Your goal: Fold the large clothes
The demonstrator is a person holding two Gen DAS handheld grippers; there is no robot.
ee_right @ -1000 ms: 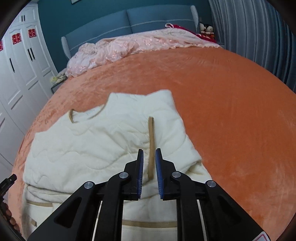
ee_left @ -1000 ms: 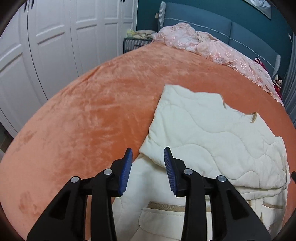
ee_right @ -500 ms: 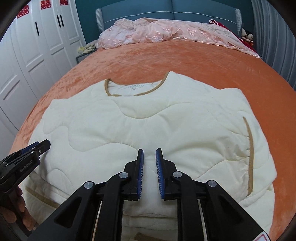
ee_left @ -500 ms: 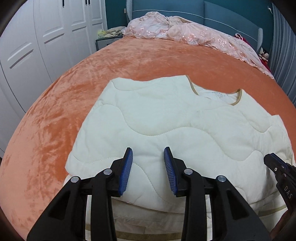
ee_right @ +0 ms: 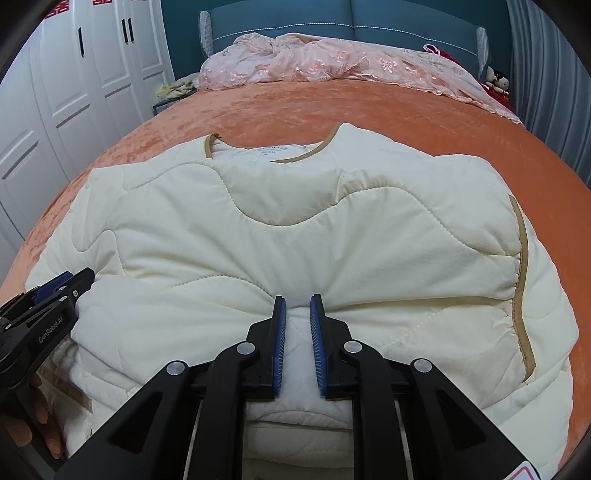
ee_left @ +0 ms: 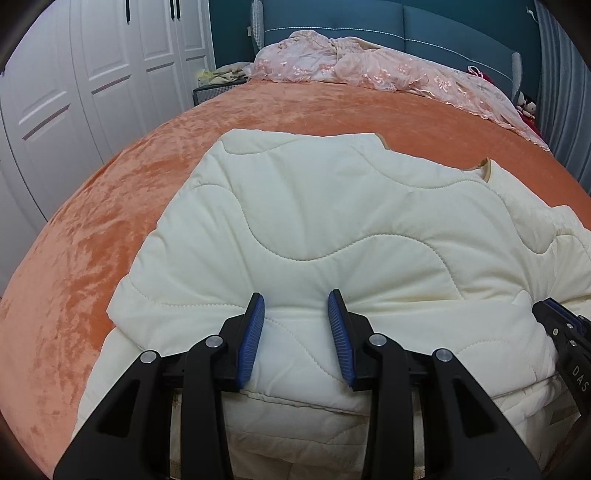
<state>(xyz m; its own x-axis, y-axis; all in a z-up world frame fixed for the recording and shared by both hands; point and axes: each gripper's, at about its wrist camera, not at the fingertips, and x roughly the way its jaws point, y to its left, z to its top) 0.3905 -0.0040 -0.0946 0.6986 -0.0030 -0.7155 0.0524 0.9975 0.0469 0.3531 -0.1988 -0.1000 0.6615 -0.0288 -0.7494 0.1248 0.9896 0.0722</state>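
Note:
A cream quilted jacket point(ee_left: 332, 221) with tan trim lies folded on the orange bedspread point(ee_left: 110, 221), collar toward the headboard. My left gripper point(ee_left: 295, 317) is shut on a bunched fold of its near edge, and creases fan out from the blue pads point(ee_left: 255, 325). My right gripper point(ee_right: 297, 317) pinches the same near edge of the jacket point(ee_right: 295, 240) further right, its jaws narrow around a ridge of cloth. Each gripper shows at the rim of the other's view: the right gripper point(ee_left: 565, 332) and the left gripper point(ee_right: 48, 295) with a hand point(ee_right: 33, 424) behind it.
Pink lace bedding point(ee_left: 369, 70) is heaped along the blue headboard point(ee_right: 406, 26). White wardrobe doors point(ee_left: 92, 74) stand at the left, with a small nightstand point(ee_left: 214, 88) beside the bed. Grey curtains point(ee_right: 546, 74) hang at the right. Bare orange bedspread surrounds the jacket.
Both grippers swung round to face the headboard and sank toward the bed, carrying the jacket's edge with them. The upper layer now lies spread over the lower one, creased at the pads.

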